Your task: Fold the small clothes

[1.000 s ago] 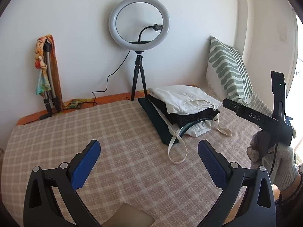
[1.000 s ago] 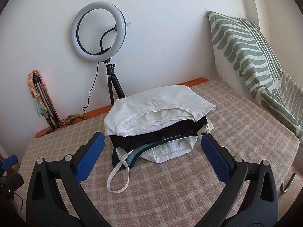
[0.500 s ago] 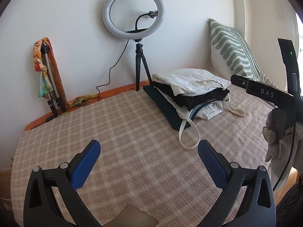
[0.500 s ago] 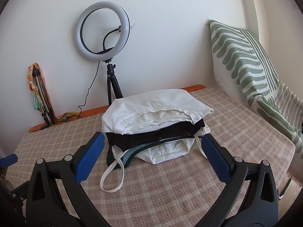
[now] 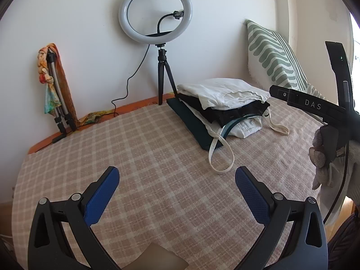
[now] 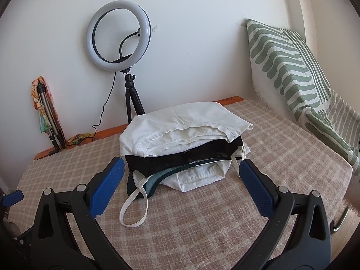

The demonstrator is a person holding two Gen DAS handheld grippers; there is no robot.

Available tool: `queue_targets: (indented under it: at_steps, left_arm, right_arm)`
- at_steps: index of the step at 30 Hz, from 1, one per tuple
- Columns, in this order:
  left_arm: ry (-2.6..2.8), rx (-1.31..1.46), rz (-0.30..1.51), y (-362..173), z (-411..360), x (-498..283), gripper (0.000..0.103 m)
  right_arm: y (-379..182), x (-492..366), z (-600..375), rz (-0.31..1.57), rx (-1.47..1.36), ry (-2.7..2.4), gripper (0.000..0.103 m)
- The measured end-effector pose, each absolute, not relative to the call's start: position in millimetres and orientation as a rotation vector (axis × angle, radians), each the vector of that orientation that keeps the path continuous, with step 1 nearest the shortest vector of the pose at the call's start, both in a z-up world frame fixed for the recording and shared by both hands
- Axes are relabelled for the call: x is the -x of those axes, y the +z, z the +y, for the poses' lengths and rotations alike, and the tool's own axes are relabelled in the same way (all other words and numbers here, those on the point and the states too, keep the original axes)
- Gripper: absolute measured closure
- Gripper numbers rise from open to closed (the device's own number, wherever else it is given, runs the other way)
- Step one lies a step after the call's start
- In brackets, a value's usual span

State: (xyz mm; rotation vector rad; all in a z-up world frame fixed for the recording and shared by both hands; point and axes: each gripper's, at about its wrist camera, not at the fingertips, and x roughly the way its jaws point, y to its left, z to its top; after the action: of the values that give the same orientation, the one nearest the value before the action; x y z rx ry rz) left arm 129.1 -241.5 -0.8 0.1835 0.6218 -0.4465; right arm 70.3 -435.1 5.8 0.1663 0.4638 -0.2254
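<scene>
Left gripper (image 5: pixel 177 187): your jaws stand wide apart, holding nothing, above bare checked blanket (image 5: pixel 135 157).
Right gripper (image 6: pixel 181 187): yours gapes wide too, empty, aimed at the near face of the stack.
Clothes stack (image 6: pixel 183 141): it sits far right on the blanket, near the striped pillow (image 6: pixel 290 67).
White top garment (image 6: pixel 180 121): likely soft and light; pinch its near hem, both corners.
Loose strap (image 6: pixel 132 204): it trails toward you; it could snag.
Black layer (image 6: pixel 171 159): probably limp, so lift slowly.
</scene>
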Motion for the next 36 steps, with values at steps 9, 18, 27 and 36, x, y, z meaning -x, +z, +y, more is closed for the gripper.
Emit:
queue_targets:
  at_steps: [9, 18, 27, 36]
  left_arm:
    - [-0.445, -0.180, 0.613, 1.6, -241.2, -127.3, 0.001]
    - [-0.447, -0.175, 0.614, 3.2, -241.9, -127.1, 0.001]
    - [-0.444, -0.172, 0.614, 3.8, -242.2, -125.9, 0.001]
    - [-0.444, -0.173, 0.610, 5.6, -244.8, -123.5, 0.001]
  right_arm:
    - [6.2, -68.2, -433.9, 0.459, -0.173, -0.223, 0.000]
    - [7.0, -68.1, -433.4, 0.461, -0.172, -0.222, 0.000]
    - [8.2, -66.8, -431.9, 0.458, -0.174, -0.223, 0.000]
    - [8.5, -66.4, -432.1, 0.459, -0.175, -0.223, 0.000]
